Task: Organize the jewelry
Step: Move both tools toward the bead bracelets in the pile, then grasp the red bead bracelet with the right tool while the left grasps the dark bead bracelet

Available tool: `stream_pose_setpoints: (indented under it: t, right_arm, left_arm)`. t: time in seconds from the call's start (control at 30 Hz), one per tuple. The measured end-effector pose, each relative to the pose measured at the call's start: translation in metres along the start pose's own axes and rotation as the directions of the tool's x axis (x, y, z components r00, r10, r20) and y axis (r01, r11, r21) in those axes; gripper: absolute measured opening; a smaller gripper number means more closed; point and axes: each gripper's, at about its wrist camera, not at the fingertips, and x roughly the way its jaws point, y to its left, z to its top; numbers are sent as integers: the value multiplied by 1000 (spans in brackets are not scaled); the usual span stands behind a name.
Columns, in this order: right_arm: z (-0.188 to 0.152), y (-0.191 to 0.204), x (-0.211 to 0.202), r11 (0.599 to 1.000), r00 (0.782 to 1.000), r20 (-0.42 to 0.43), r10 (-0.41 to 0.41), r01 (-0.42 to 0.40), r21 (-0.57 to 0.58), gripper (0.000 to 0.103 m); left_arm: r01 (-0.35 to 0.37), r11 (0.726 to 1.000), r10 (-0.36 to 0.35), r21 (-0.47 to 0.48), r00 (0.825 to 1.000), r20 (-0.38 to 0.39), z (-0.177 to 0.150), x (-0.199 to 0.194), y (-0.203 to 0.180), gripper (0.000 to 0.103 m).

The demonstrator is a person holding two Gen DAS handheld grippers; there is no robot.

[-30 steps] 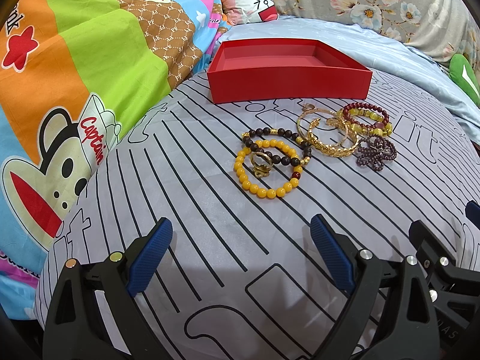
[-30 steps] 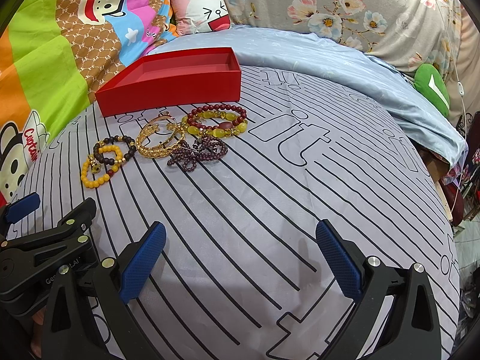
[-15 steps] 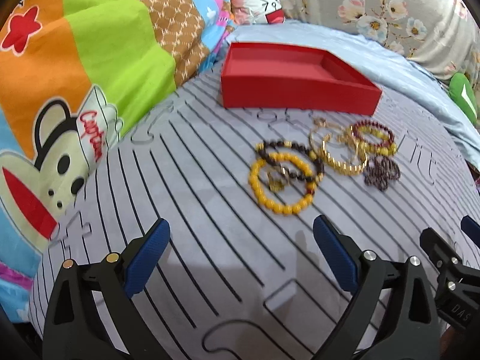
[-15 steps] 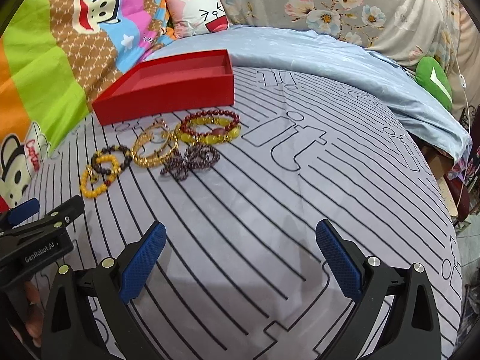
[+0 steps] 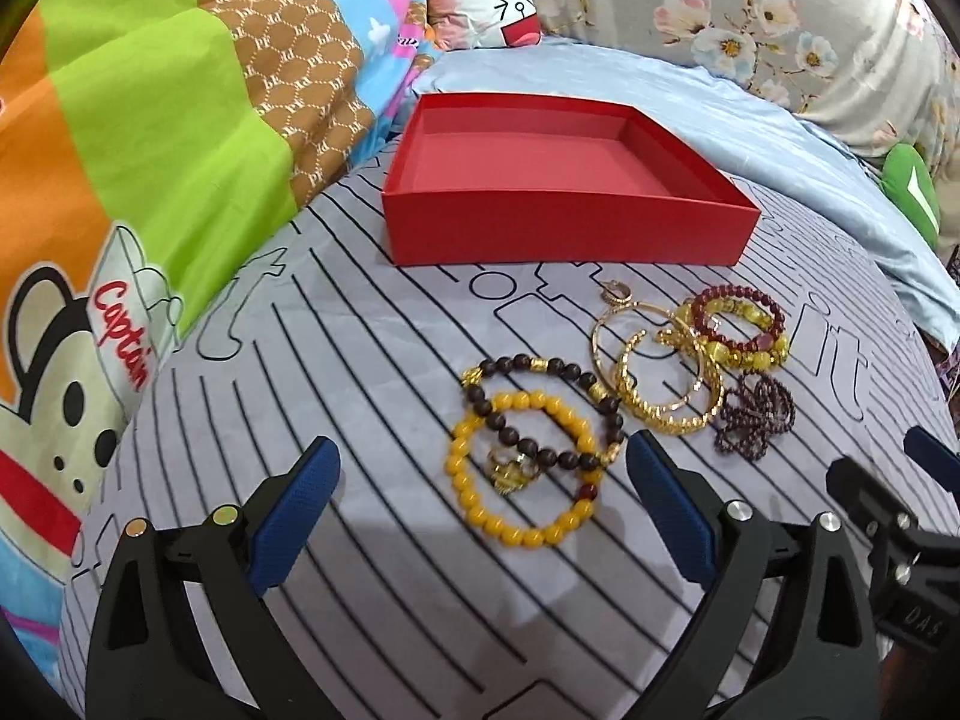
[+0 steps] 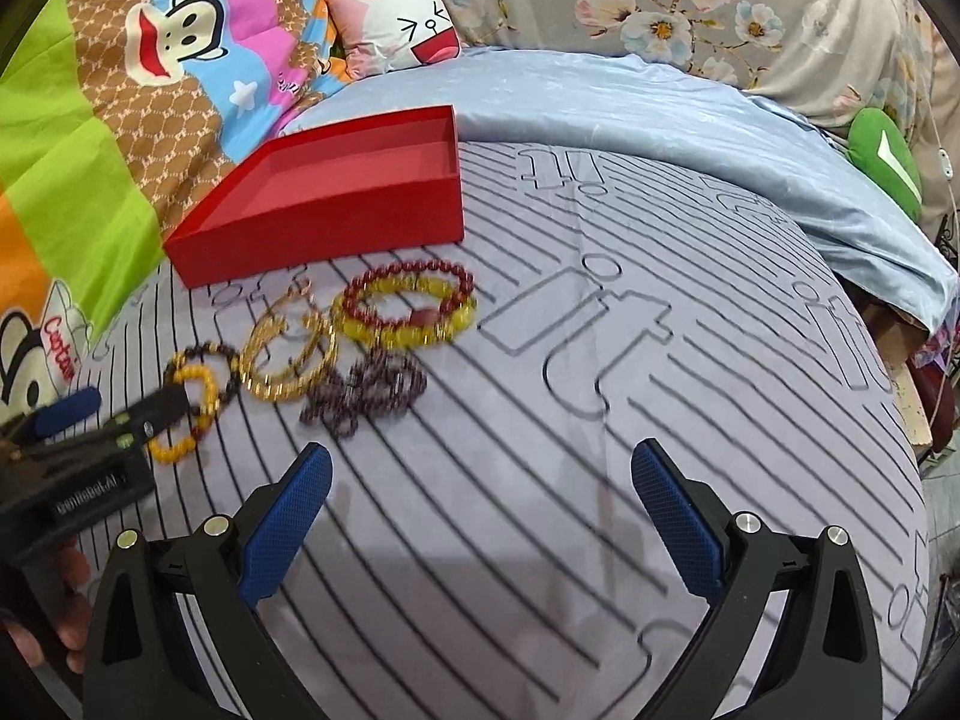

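Note:
An empty red box [image 5: 564, 228] stands on the striped grey bedspread [image 5: 360, 360]; it also shows in the right wrist view [image 6: 324, 222]. In front of it lie a yellow bead bracelet [image 5: 522, 516] with a gold ring [image 5: 510, 471] inside it, a dark bead bracelet [image 5: 540, 367], gold bangles [image 5: 660, 414], a red-and-yellow bracelet [image 5: 738, 330] and a dark purple bead cluster [image 5: 756, 417]. My left gripper [image 5: 483, 510] is open, just short of the yellow bracelet. My right gripper [image 6: 480, 519] is open over bare bedspread, right of the purple cluster [image 6: 366, 390].
A cartoon monkey quilt [image 5: 120, 150] lies bunched along the left. A pale blue sheet [image 6: 660, 132] covers the far side, with a pink face pillow [image 6: 396, 24] and a green cushion [image 6: 882, 159]. The bed's right edge [image 6: 906, 408] drops off.
Both grippers have moved forward toward the jewelry; the left one now reaches the yellow bracelet. Both stay open. The jewelry and box have not moved.

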Motion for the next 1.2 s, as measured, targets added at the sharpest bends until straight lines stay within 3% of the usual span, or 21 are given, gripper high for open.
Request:
stream_pose_setpoints:
  t: [0.1, 0.27, 0.33, 0.67, 0.73, 0.87, 0.97, 1.07, 1.2]
  right_arm:
    - [15, 0, 9, 1000, 1000, 7, 4, -4, -2, 96]
    - [40, 1, 30, 1000, 1000, 6, 26, -26, -5, 87]
    - [47, 1, 40, 999, 999, -8, 43, -43, -3, 77]
    - [65, 7, 73, 995, 994, -45, 101, -101, -3, 49]
    - [65, 7, 77, 993, 991, -59, 118, -119, -1, 37]
    - [63, 9, 81, 993, 992, -64, 113, -114, -18, 29]
    - [63, 7, 80, 992, 991, -63, 121, -122, -12, 12]
    - [62, 4, 76, 992, 991, -57, 125, -125, 6, 9]
    - [59, -1, 65, 991, 991, -41, 129, -127, 30, 8]
  left_arm:
    - [3, 1000, -3, -3, 1000, 0, 4, 4, 0, 92]
    - [2, 1000, -2, 4, 1000, -4, 9, 9, 1, 92]
    - [8, 1000, -8, 3, 1000, -2, 10, 11, 2, 92]
    - [24, 1000, -25, -8, 1000, -16, 19, 21, 10, 92]
    - [29, 999, -29, -17, 999, -23, 19, 24, 13, 92]
    - [42, 999, -43, -25, 999, -30, 18, 28, 19, 92]
    - [50, 999, -50, -19, 998, -25, 17, 28, 19, 91]
    - [53, 998, -53, -15, 998, -24, 16, 28, 18, 88]
    - [77, 997, -78, -23, 996, -40, 14, 32, 20, 75]
